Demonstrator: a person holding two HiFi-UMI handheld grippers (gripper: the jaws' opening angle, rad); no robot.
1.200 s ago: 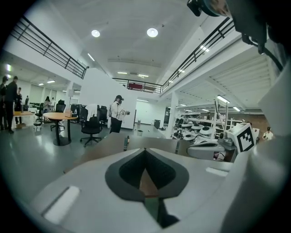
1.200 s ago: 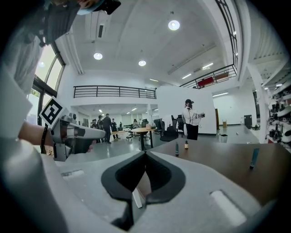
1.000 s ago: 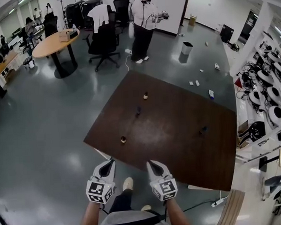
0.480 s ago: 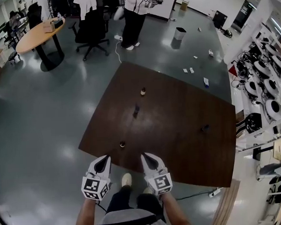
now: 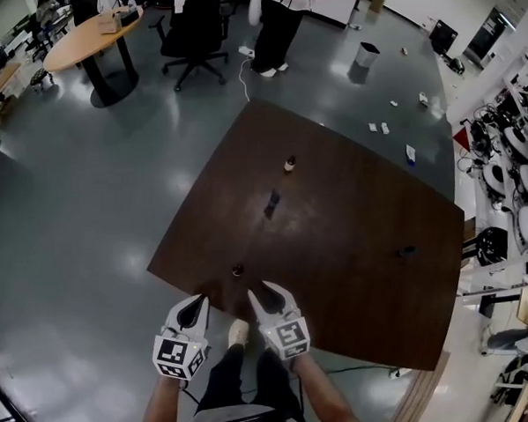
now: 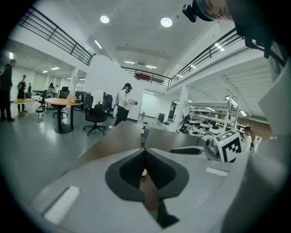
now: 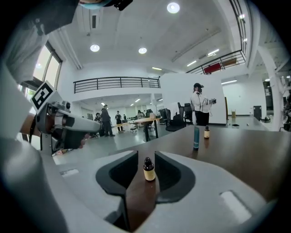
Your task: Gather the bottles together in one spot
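The jaws of the right gripper (image 5: 258, 293) stand apart and have just been opening. Nothing is pinched between them. In the right gripper view the nearest bottle (image 7: 148, 169) shows framed in the gap, a small one with a black cap. It stands upright on the bench (image 5: 355, 271) close to the near edge. The head view puts it just beyond the jaw tips and a touch to their left, so it looks lined up but not yet touched. Its long axis is vertical and the jaws lie nearly level. A straight push forward should bring the pads to either side of its body, below the cap. The left gripper (image 5: 202, 300) sits just beside the right one with its jaws together at the tips and holding nothing. From it the same bottle lies ahead and off to its right, so the right hand is the better placed of the two. Farther along the same line stand the blue bottle (image 7: 196, 137) and, close behind it, the far bottle (image 7: 206, 132), both upright near the middle of the bench. The dark bottle (image 5: 406, 252) sits well apart, towards the right side of the bench. I cannot tell whether it stands or lies.
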